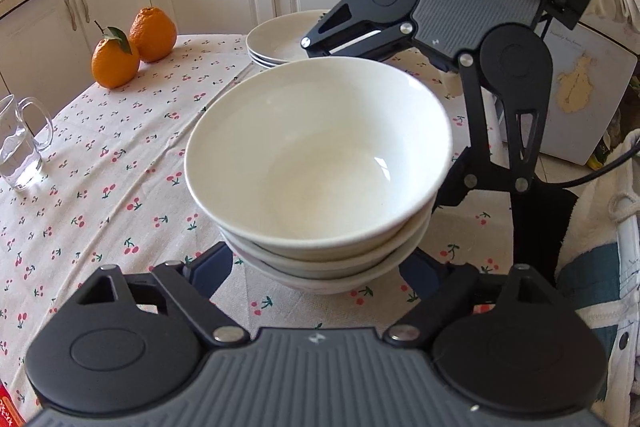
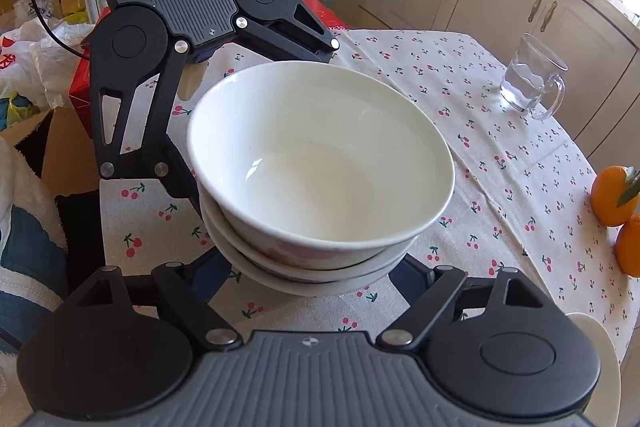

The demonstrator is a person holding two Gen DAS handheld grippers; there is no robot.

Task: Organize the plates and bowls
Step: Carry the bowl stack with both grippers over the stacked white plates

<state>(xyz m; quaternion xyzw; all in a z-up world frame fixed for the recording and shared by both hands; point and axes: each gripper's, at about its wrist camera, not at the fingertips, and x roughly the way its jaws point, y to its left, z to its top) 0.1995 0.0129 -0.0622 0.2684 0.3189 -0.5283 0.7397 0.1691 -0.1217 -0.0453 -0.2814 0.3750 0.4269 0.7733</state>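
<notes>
We see bowl stack (image 1: 316,167) frame centre on desk (image 1: 120,155) | left gripper (image 1: 320,267) fingers straddle its base, contact unclear | right gripper (image 2: 316,267) likewise.

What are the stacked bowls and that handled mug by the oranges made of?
Stacked bowls: look like glazed white ceramic, going by the glossy highlight inside and opaque walls; a faint pink pattern shows outside.
Mug: clear glass by the look, fully see-through with water inside, though clear plastic can't be ruled out.
</notes>
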